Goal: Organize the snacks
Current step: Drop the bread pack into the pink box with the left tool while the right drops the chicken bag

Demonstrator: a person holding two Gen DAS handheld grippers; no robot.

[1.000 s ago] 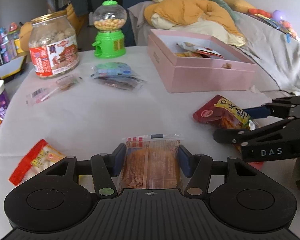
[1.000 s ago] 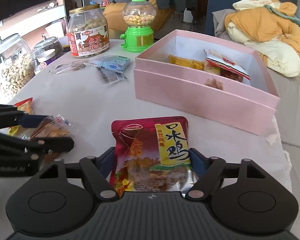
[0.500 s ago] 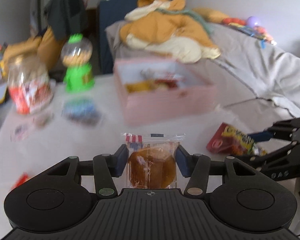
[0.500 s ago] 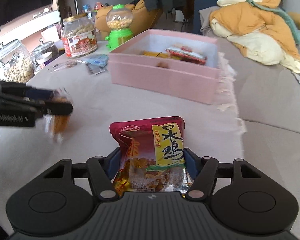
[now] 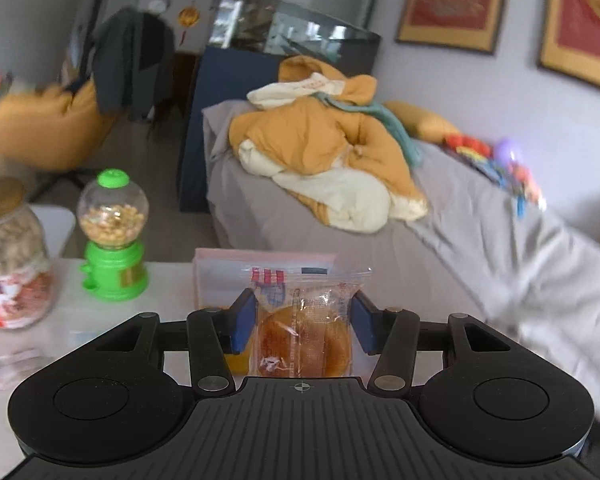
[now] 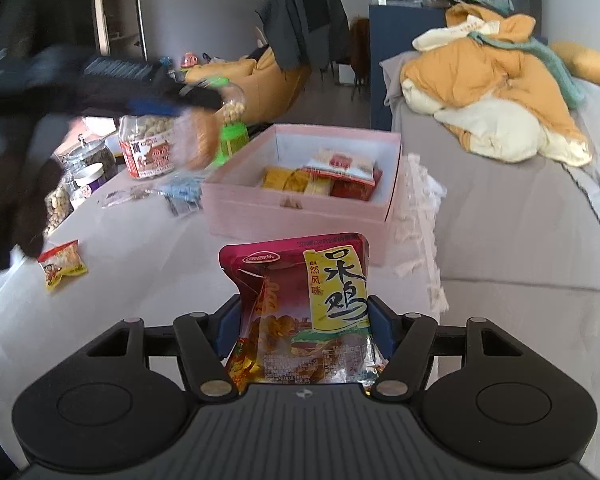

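Observation:
My left gripper (image 5: 303,322) is shut on a clear packet with a round brown cake (image 5: 304,328) and holds it in the air near the pink box (image 5: 220,276). In the right wrist view it shows blurred at upper left (image 6: 172,106), left of the box. My right gripper (image 6: 303,326) is shut on a red and yellow chicken snack bag (image 6: 300,308), held upright above the table in front of the pink box (image 6: 300,216). The box holds several snack packets (image 6: 336,172).
A green gumball dispenser (image 5: 114,236) and a peanut jar (image 5: 10,256) stand at the left. A small yellow and red packet (image 6: 62,266) and blue packets (image 6: 182,194) lie on the white table (image 6: 140,264). More jars (image 6: 84,164) stand at the far left. A grey sofa (image 6: 520,216) with bedding is at the right.
Both grippers have lifted their packets off the table. The left one has risen and moved toward the pink box. The right one has risen and drawn back from the box.

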